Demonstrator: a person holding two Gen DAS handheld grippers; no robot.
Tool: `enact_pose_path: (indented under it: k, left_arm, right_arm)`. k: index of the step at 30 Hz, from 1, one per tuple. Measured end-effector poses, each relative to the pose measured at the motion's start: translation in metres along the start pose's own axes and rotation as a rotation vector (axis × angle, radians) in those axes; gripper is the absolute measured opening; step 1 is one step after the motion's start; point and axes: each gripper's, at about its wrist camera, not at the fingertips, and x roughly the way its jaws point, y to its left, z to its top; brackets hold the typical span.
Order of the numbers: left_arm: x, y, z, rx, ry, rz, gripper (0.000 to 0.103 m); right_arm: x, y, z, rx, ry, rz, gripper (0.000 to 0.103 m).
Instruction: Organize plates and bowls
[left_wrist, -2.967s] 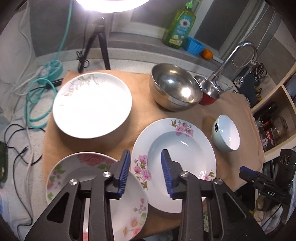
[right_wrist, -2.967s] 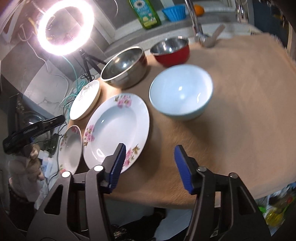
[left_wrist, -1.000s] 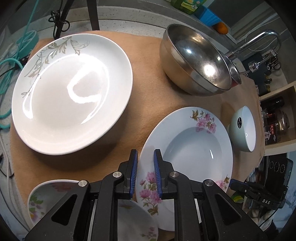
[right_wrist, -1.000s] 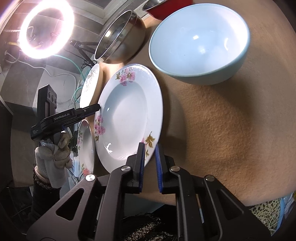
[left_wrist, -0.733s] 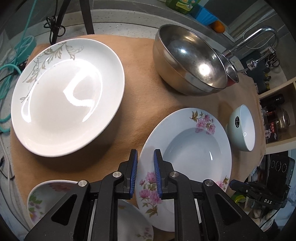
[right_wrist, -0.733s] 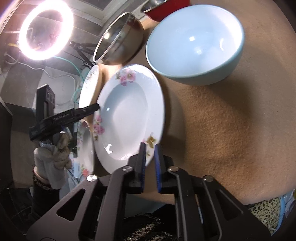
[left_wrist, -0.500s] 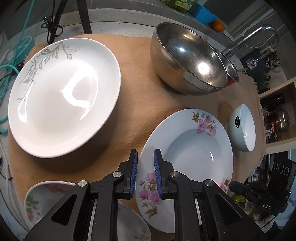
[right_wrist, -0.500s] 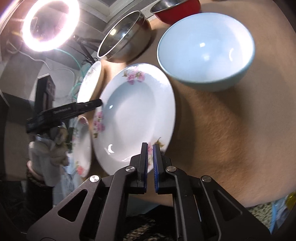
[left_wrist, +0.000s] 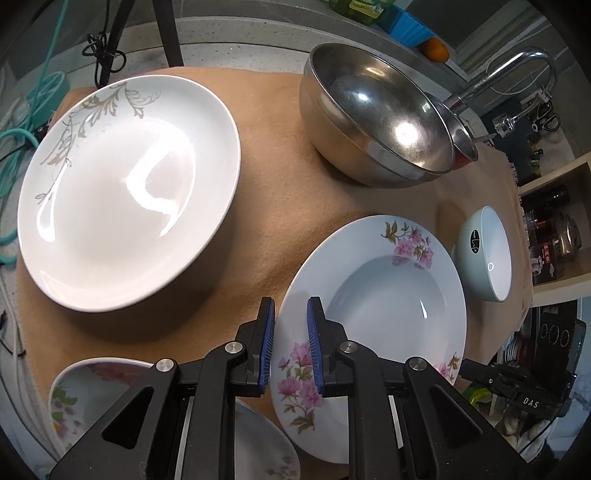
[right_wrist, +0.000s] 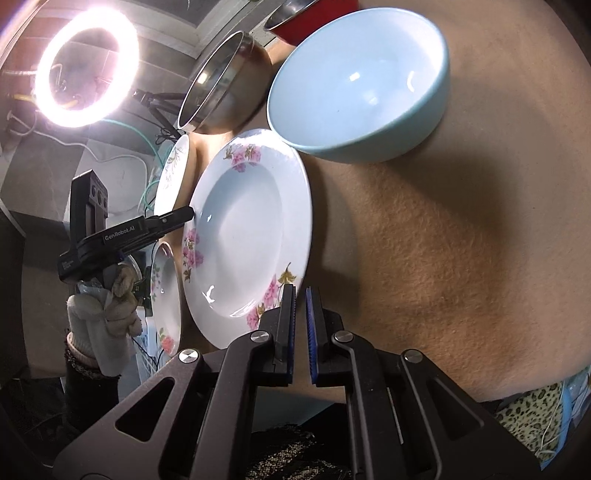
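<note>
The white plate with grey leaf print sits at the left of the tan cloth on the counter. The left gripper has its jaws nearly closed on the left rim of the pink-flowered deep plate. The right gripper has its jaws clamped on that plate's opposite rim. The plate is tilted. Behind it stands the steel bowl; the pale blue bowl lies just beside its right edge.

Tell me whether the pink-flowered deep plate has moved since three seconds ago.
Yes. The pink-flowered deep plate, gripped at both rims, is tilted up, its rim now overlapping the blue bowl.
</note>
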Motion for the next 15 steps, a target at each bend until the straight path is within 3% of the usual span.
enact_pose_path:
  k: [15]
  left_arm:
    - [0.0016,-0.0064,-0.003,0.021,0.003,0.01,0.016]
  right_arm:
    - [0.0021,-0.0007,0.0041,-0.004,0.007,-0.006,0.006]
